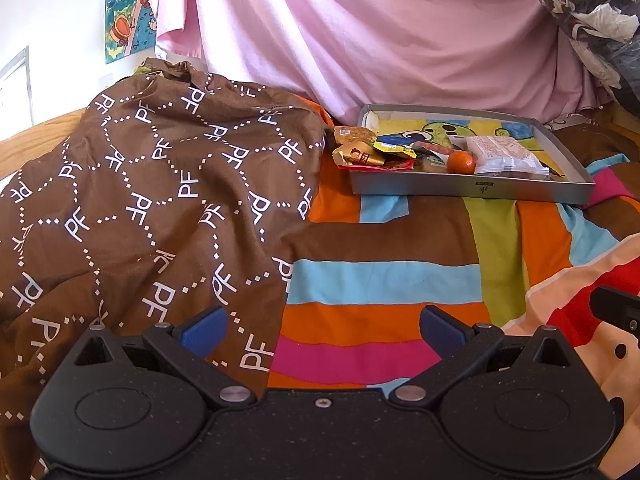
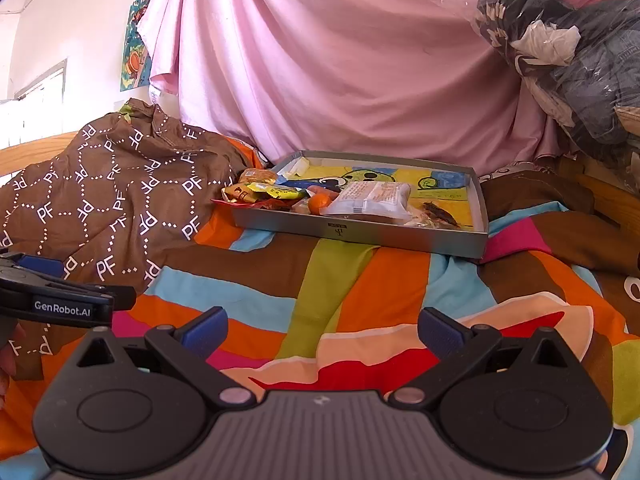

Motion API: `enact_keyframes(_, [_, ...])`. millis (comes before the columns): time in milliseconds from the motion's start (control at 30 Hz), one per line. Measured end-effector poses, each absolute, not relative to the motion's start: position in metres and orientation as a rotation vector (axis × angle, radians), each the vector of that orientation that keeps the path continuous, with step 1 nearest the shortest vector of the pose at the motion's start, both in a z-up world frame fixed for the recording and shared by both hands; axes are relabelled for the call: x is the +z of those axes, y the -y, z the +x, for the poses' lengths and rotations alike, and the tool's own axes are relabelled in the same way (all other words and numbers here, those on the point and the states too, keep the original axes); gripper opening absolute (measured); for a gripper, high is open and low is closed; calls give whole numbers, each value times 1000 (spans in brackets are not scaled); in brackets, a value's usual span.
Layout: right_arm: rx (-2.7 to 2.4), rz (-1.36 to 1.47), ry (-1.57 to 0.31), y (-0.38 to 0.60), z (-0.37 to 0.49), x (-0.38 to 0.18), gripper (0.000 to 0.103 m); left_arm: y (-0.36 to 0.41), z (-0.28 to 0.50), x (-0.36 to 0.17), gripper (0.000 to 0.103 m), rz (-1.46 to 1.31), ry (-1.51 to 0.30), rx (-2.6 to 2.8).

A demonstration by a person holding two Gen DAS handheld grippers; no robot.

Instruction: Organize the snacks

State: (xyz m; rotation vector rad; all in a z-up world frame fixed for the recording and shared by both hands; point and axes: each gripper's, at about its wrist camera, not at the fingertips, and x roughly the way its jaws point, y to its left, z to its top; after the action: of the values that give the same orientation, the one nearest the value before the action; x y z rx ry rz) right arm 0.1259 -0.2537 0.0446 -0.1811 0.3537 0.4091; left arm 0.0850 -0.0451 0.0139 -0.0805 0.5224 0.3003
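Both grippers hang well back from the tray point(image 1: 472, 190), near the viewer over the striped sheet point(image 1: 380, 280). The left gripper point(image 1: 324, 330) has its fingers spread and empty; so does the right gripper point(image 2: 323, 332). Most snacks point(image 2: 304, 200) lie heaped at the tray's near left, with a white packet point(image 2: 372, 198) and an orange point(image 2: 319, 203) among them. A few wrappers point(image 1: 356, 148) spill over the left rim. Sorting seems barely begun.

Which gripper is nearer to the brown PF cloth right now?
Left. The left gripper hangs partly over the brown PF cloth, its left finger above the cloth's edge. The right gripper sits over the striped sheet, off to the cloth's right.
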Motion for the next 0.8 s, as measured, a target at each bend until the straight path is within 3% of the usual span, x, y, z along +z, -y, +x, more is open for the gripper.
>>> enact_keyframes(800, [408,-184,-354,253,125,44,103,44,86,11,102,-87,-547,301])
